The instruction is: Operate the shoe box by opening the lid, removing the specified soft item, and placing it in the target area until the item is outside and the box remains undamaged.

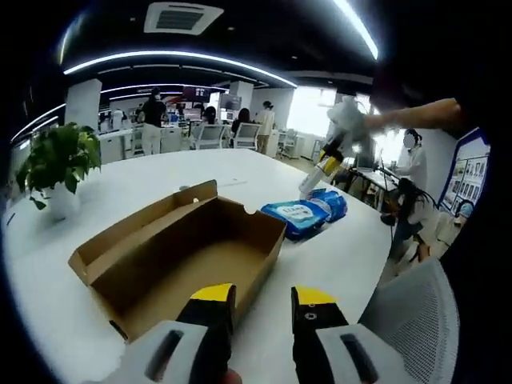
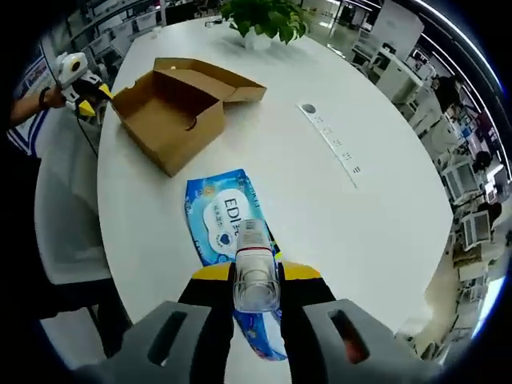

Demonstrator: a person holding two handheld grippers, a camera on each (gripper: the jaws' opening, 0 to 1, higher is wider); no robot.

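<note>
An open, empty cardboard shoe box (image 1: pixel 184 256) lies on the white table (image 1: pixel 120 180), lid folded back to the far side. My left gripper (image 1: pixel 262 300) stands open at the box's near wall with nothing between its fingers. Beyond the box lies a blue soft pack of wipes (image 1: pixel 304 214). Above the pack my right gripper (image 1: pixel 320 172) holds a small clear bottle (image 1: pixel 308 188). In the right gripper view, the right gripper (image 2: pixel 256 276) is shut on the bottle (image 2: pixel 254 260) over the blue pack (image 2: pixel 216 212). The box (image 2: pixel 172 108) and left gripper (image 2: pixel 86 104) are farther off.
A potted plant (image 1: pixel 56 168) stands at the table's far side (image 2: pixel 264 16). A long flat strip (image 2: pixel 332 140) lies across the table's middle. A mesh chair (image 1: pixel 416 320) stands by the table edge. Several people and desks are in the background.
</note>
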